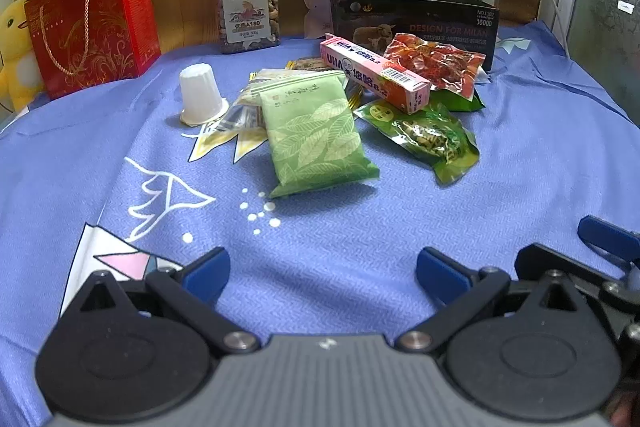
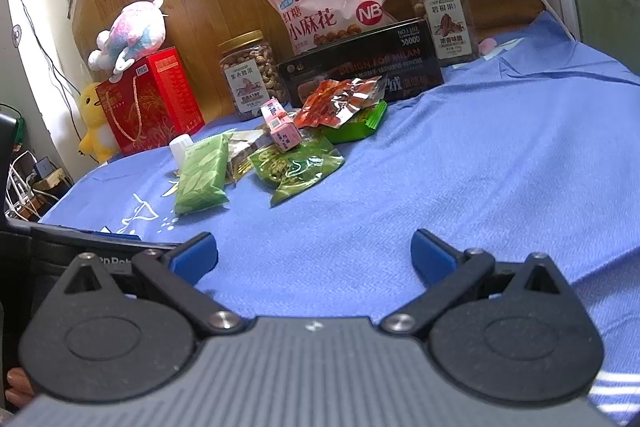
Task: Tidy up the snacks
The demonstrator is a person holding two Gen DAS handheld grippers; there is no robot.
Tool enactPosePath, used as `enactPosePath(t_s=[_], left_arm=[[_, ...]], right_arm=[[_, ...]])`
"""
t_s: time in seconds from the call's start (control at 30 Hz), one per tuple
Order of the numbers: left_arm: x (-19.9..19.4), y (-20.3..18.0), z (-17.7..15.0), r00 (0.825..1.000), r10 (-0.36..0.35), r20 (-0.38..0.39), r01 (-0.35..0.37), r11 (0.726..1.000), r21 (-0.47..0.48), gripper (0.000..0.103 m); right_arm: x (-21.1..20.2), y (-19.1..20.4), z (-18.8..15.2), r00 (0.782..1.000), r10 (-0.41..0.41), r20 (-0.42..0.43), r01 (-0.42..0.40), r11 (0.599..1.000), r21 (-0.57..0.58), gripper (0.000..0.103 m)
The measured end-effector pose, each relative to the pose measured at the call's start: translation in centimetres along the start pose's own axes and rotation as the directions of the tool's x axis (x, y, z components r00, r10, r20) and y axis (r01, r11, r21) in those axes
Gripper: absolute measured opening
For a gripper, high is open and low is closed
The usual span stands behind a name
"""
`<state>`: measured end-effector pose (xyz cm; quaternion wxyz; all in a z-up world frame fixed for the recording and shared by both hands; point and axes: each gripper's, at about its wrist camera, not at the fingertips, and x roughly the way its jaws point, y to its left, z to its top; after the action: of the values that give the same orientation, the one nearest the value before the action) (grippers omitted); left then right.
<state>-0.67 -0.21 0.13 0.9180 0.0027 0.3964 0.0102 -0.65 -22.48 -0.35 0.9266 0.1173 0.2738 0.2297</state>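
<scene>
Left tongs (image 1: 322, 277) and right tongs (image 2: 314, 253) both agape, empty, above blue cloth (image 1: 400, 227); snack pile (image 1: 332, 107) mid-cloth, toward its far edge

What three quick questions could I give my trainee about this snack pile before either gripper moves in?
1. True or false: the left gripper and the right gripper are both open and hold nothing.
2. What rests on top of the pile, its far end near the red vacuum pack? A) white cup B) pink candy box C) nut jar
3. Fill in: the white cup stands ______ on the blue cloth, beside the green leaf-print packet.

Key: 1 true. 2 B, the pink candy box. 3 upside down.
</scene>
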Motion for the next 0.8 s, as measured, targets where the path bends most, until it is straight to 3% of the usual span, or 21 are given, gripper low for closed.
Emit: enactPosePath(t_s=[0.37, 0.8], left_arm=[[-0.2, -0.2, -0.2, 1.0, -0.001, -0.001, 0.001, 1.0, -0.001, 0.103], [-0.8, 1.1, 0.9, 0.997, 0.015, 0.079, -0.013, 1.0, -0.024, 0.103]], right_arm=[[-0.1, 0.2, 0.1, 1.0, -0.003, 0.001, 0.003, 1.0, -0.015, 0.103], [-0.9, 1.5, 0.6, 0.992, -0.043, 0.122, 0.058, 0.99, -0.13, 0.103]])
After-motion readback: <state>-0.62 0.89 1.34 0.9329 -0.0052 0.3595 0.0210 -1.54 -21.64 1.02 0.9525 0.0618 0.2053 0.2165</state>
